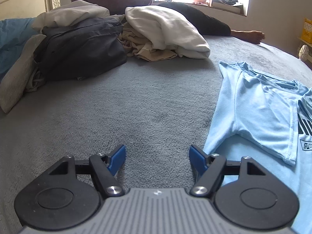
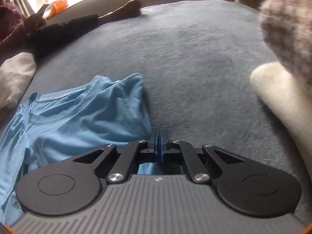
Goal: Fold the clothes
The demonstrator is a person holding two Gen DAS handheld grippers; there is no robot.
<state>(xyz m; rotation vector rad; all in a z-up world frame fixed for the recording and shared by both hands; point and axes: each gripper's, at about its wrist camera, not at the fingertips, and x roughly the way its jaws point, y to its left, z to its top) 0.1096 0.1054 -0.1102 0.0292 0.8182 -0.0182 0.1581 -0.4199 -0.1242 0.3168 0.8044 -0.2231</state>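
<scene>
My right gripper (image 2: 159, 136) is clamped shut on the t-shirt (image 2: 78, 105) edge, shirt trailing off to its left. Left gripper (image 1: 157, 158) is wide open w/ nothing in it, shirt just to its right.

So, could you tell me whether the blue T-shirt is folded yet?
Not yet: the blue T-shirt lies spread on the bed, one sleeve out flat, the other side bunched.
</scene>
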